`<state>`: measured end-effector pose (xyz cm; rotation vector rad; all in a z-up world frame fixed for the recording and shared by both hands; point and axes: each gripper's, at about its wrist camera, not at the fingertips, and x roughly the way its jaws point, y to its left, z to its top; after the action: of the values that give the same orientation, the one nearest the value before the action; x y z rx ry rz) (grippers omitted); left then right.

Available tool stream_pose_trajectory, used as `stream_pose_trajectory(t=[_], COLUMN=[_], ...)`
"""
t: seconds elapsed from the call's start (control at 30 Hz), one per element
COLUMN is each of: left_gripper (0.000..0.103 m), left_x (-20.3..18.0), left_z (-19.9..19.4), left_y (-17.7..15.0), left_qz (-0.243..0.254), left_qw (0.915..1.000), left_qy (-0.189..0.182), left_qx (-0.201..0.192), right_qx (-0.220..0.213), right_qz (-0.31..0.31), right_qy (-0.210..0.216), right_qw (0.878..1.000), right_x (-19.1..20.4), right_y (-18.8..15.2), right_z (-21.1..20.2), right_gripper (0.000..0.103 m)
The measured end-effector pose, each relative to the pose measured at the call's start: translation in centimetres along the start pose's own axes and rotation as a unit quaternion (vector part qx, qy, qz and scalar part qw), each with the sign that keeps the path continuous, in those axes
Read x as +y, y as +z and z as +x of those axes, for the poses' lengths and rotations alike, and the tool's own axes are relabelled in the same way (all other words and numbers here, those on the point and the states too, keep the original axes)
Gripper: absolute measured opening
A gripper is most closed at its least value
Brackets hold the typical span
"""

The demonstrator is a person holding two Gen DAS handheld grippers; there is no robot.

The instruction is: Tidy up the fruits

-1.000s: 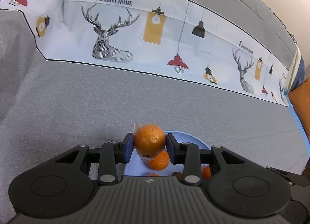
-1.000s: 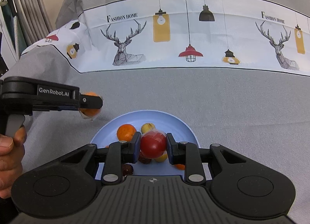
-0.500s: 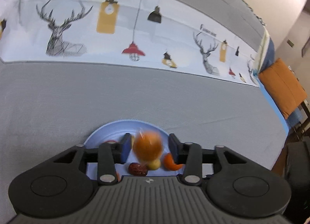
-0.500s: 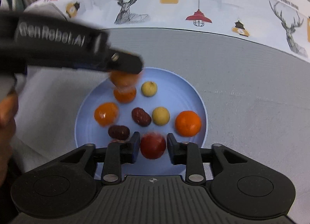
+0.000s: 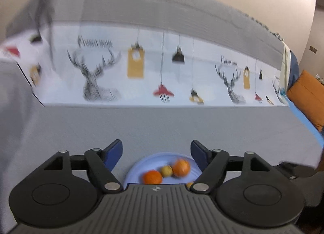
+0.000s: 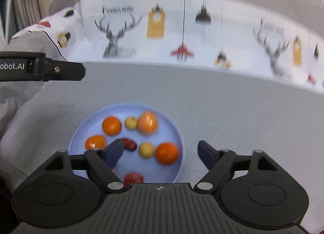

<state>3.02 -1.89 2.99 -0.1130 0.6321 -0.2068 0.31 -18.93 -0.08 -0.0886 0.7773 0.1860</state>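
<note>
Plate: we see fruits [image 6: 147, 122] resting inside the blue plate [image 6: 178, 132].
Left gripper [image 5: 157, 150]: spread wide, empty, above the plate.
Right gripper [image 6: 161, 152]: spread wide, empty, above the plate.
Advice: we lift both straight off the plate, not nudging fruit.

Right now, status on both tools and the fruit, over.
Left tool open, empty. Right tool open, empty. Fruit all on blue plate; red fruit at near rim. Nothing in the way.
</note>
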Motion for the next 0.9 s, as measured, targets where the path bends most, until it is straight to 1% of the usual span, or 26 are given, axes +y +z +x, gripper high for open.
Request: stream_pose_trajectory(t=[0.07,0.13,0.17,0.2,0.27,0.33,0.37,0.47,0.57,0.6,0.63,0.7,0.8,0.9], left_gripper=[0.085,0.086,0.086,0.087,0.088,0.088,0.088,0.088,0.09,0.093,0.097,0.1,0.101,0.101], left_x=[-0.4,-0.9,-1.1,-1.1,-0.8,-0.5,-0.5,-0.5,0.3,0.5,0.8,0.9,0.0,-0.7], left_z=[-1.8,-3.1,-3.6,-4.0,-4.7,-4.9,-4.8,-3.6,-2.7,-2.4,-2.0,-1.5,-0.7,-0.2], left_y=[-0.1,-0.3,-0.6,-0.9,-2.1,-3.7,-4.6,-5.8,-5.6,-5.6,-5.7,-5.9,-6.2,-6.7], left_qz=[0.011,0.02,0.017,0.005,-0.04,-0.07,-0.074,-0.06,-0.065,-0.069,-0.074,-0.077,-0.05,-0.028], left_qw=[0.9999,0.9997,0.9997,0.9996,0.9985,0.9957,0.9944,0.9905,0.9895,0.9885,0.9873,0.9854,0.9844,0.9834], left_qy=[0.006,0.011,0.019,0.024,0.017,0.021,0.025,0.046,0.053,0.054,0.055,0.059,0.057,0.058], left_qx=[-0.01,-0.002,0.007,0.016,0.033,0.057,0.071,0.115,0.118,0.123,0.129,0.14,0.159,0.17], right_qx=[-0.027,-0.051,-0.057,-0.06,-0.063,-0.062,-0.058,-0.043,-0.027,-0.022,-0.016,-0.014,-0.012,-0.008], right_qz=[-0.003,0.007,0.016,0.025,0.044,0.061,0.068,0.077,0.062,0.059,0.055,0.049,0.051,0.054], right_qy=[-0.002,-0.008,-0.01,-0.012,-0.015,-0.012,-0.012,-0.01,-0.021,-0.025,-0.029,-0.035,-0.034,-0.035], right_qw=[1.0,0.999,0.998,0.998,0.997,0.996,0.996,0.996,0.997,0.998,0.998,0.998,0.998,0.998], right_x=[-0.2,-0.8,-1.1,-1.5,-2.0,-2.5,-2.5,-2.7,-2.1,-2.0,-1.8,-1.6,-1.5,-1.6], right_y=[0.2,0.2,0.1,0.1,-0.6,-1.7,-2.1,-3.0,-3.1,-3.2,-3.2,-3.2,-3.2,-3.1], right_z=[-2.0,-4.0,-4.8,-5.3,-6.2,-6.8,-6.9,-6.3,-5.0,-4.7,-4.3,-4.0,-3.6,-3.3], right_gripper=[0.097,0.099,0.099,0.1,0.102,0.102,0.102,0.102,0.102,0.102,0.102,0.102,0.102,0.102])
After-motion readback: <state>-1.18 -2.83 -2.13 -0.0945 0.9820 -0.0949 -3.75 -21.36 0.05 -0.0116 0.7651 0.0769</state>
